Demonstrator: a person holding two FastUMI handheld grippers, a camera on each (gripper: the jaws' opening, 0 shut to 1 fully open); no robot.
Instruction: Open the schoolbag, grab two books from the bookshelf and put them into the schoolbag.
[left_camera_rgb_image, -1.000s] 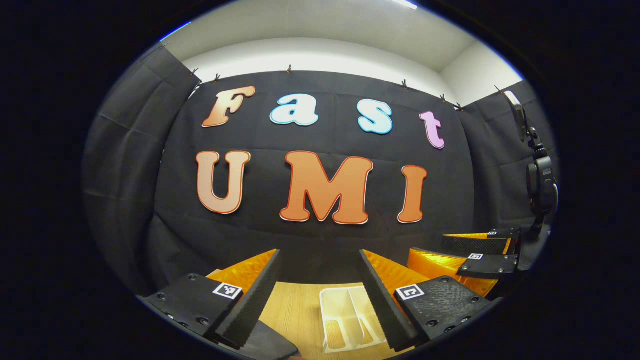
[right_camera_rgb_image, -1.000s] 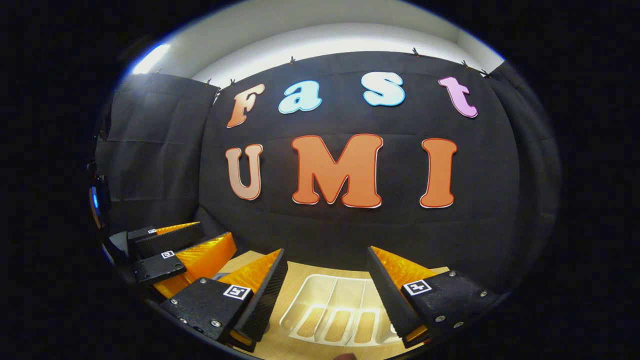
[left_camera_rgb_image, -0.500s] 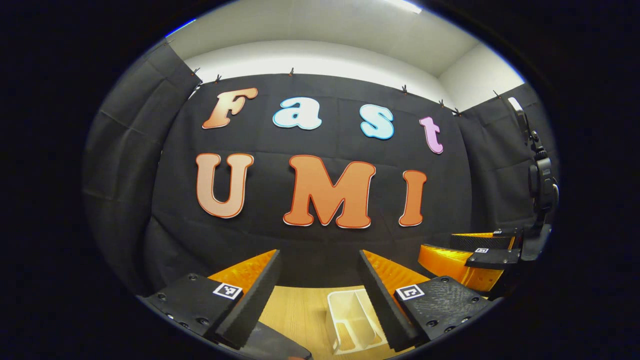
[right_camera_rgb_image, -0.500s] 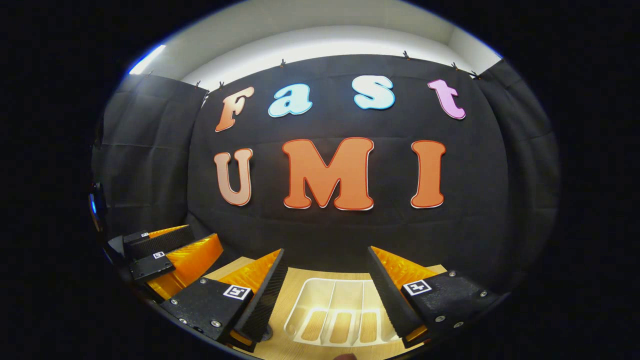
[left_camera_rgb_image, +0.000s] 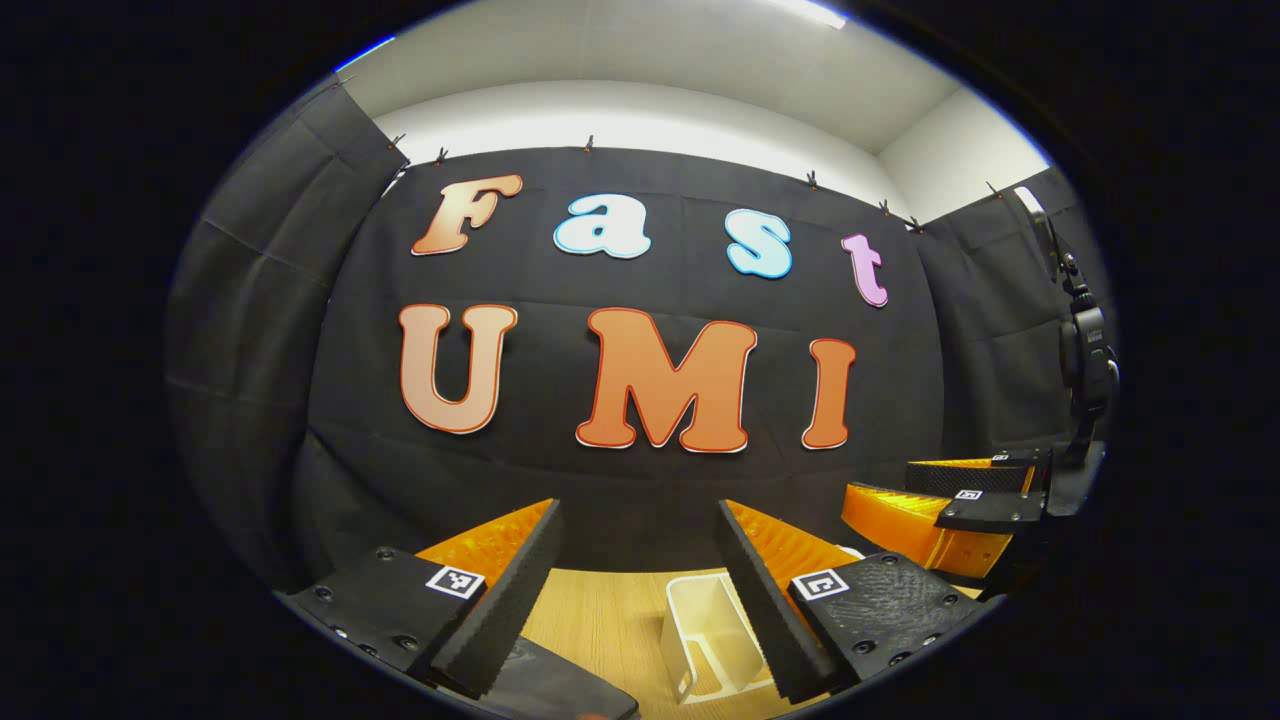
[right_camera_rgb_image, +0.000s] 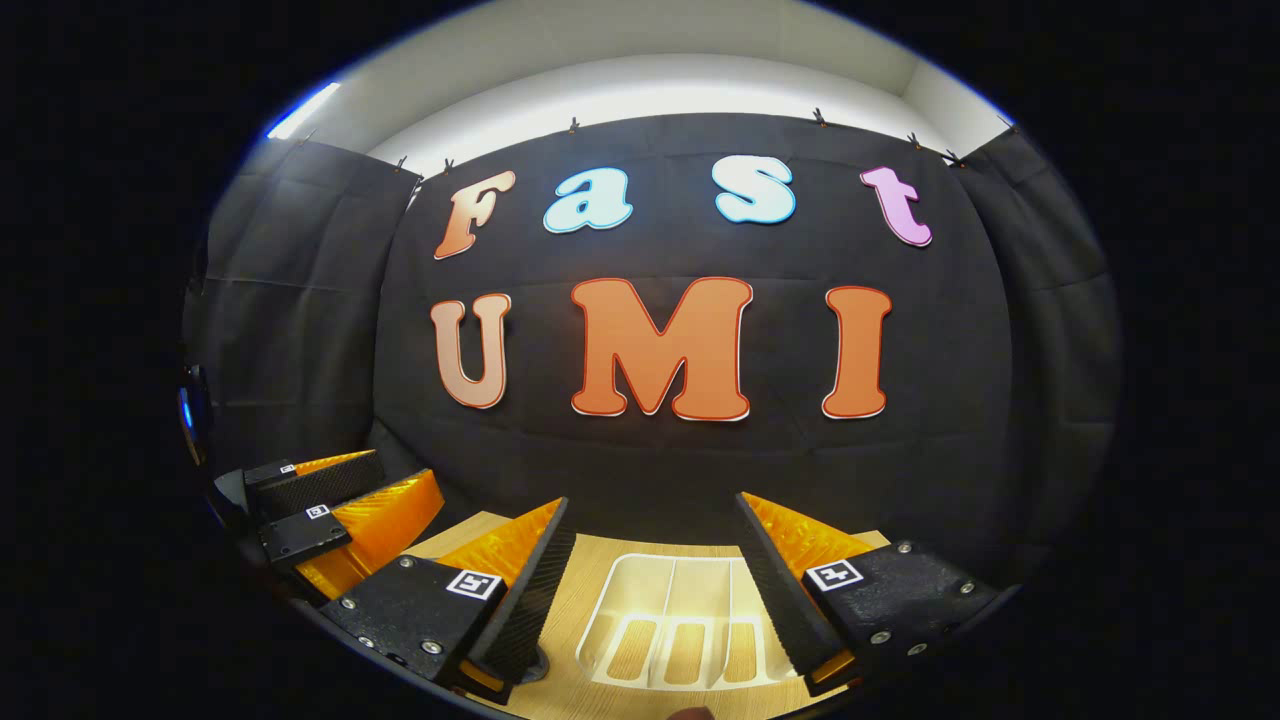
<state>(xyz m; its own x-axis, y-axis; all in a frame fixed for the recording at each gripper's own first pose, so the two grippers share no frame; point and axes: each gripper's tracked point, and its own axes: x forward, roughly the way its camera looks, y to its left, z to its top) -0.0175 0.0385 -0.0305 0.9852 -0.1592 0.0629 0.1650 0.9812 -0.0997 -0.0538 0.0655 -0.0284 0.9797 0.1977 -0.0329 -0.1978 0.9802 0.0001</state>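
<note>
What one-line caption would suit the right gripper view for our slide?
Open right gripper poised above a white slotted rack on a wooden table, left gripper alongside.

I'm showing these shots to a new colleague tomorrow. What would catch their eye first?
Likely the white slotted rack lying on the wooden table, framed between the open fingers of the right gripper low in the right gripper view. In the left gripper view the left gripper, also open, hangs above the same table with the rack just inside its right finger. A dark flat object lies at that view's bottom edge; what it is cannot be told.
</note>
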